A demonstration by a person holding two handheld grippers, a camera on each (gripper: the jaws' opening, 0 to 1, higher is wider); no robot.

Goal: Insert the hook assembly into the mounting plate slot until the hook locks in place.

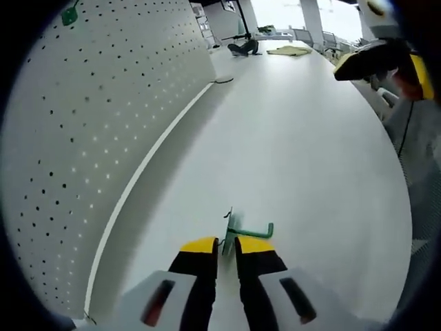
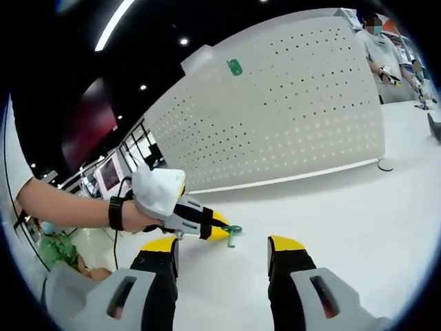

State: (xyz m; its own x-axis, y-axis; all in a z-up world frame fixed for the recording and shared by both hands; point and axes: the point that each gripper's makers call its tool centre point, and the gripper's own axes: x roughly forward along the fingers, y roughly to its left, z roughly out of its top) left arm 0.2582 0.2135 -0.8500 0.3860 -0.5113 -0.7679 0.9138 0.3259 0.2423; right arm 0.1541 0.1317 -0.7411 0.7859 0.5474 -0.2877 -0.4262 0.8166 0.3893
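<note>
1. At the bottom centre of the left gripper view, the left gripper (image 1: 228, 249) has its yellow-tipped jaws pressed nearly together, pinching the green hook (image 1: 242, 232); the hook's bent arm pokes out to the right just above the jaw tips.
2. Below and around it lies the white table (image 1: 296, 158), which runs off toward the top of the frame.
3. Along the left side of that view the white pegboard (image 1: 89, 131) stands upright on the table, and a small green clip (image 1: 69, 14) sits near its top edge at upper left.
4. In the right gripper view, the right gripper (image 2: 222, 247) at the bottom has its jaws spread wide with nothing between them.
5. Just beyond, a hand (image 2: 138, 219) comes in from the left with the left gripper and hook (image 2: 231, 233), low over the table.
6. Farther back stands the pegboard (image 2: 289, 117) with its green clip (image 2: 235, 67); a person (image 2: 386, 58) stands at upper right.
</note>
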